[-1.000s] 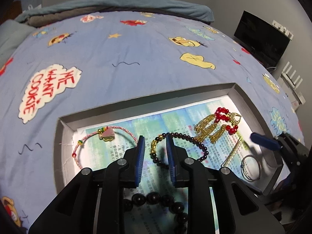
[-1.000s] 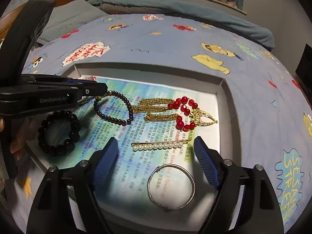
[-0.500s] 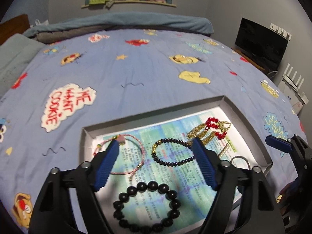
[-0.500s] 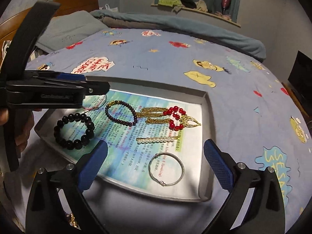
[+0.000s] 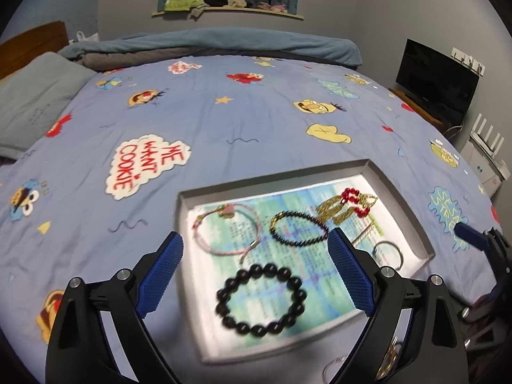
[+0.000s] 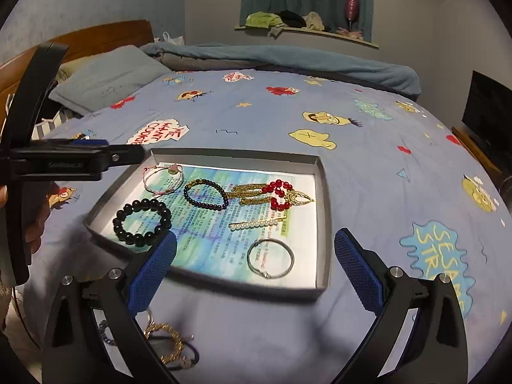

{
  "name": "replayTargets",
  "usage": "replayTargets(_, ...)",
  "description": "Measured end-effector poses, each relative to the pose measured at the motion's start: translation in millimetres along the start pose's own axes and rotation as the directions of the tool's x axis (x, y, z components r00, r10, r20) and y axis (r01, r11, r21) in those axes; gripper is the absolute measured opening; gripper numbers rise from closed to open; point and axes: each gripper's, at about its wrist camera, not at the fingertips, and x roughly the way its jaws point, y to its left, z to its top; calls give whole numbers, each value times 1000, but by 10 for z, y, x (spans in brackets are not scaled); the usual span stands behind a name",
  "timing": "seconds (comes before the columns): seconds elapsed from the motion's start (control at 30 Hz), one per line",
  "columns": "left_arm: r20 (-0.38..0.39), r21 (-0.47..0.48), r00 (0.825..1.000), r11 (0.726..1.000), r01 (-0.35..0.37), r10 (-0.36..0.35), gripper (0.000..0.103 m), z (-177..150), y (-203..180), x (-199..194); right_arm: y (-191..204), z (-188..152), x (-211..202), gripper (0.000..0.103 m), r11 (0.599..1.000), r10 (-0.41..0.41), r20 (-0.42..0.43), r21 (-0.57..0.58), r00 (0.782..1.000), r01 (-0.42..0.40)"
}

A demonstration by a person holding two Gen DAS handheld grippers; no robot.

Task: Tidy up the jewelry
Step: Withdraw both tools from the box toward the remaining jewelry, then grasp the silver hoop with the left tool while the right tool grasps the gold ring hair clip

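Note:
A grey tray lined with printed paper lies on the blue bed sheet. In it are a big black bead bracelet, a small dark bead bracelet, a pink cord bracelet, a gold and red ornament, a pearl pin and a silver bangle. My left gripper hangs above the tray's near left side, its jaws opening with nothing between them. My right gripper is open and empty above the tray's near edge.
Loose gold chains and hair ties lie on the sheet just below my right gripper. A grey pillow and a rolled blue blanket sit at the far side. A dark screen stands to the right of the bed.
Both grippers have drawn back and up from the tray, which looks smaller. The left jaws went from nearly shut to wide; the right jaws widened a little. The jewelry has not moved.

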Motion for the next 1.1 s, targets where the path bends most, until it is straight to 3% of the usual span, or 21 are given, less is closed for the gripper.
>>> replayTargets(0.53, 32, 24, 999, 1000, -11, 10, 92, -272, 91, -541, -30, -154, -387, 97, 1000, -23, 28, 23, 999, 22)
replayTargets(1.1, -10, 53, 1000, 998, 16, -16, 93, -694, 6, -635, 51, -443, -524, 97, 1000, -10, 21, 12, 1000, 10)
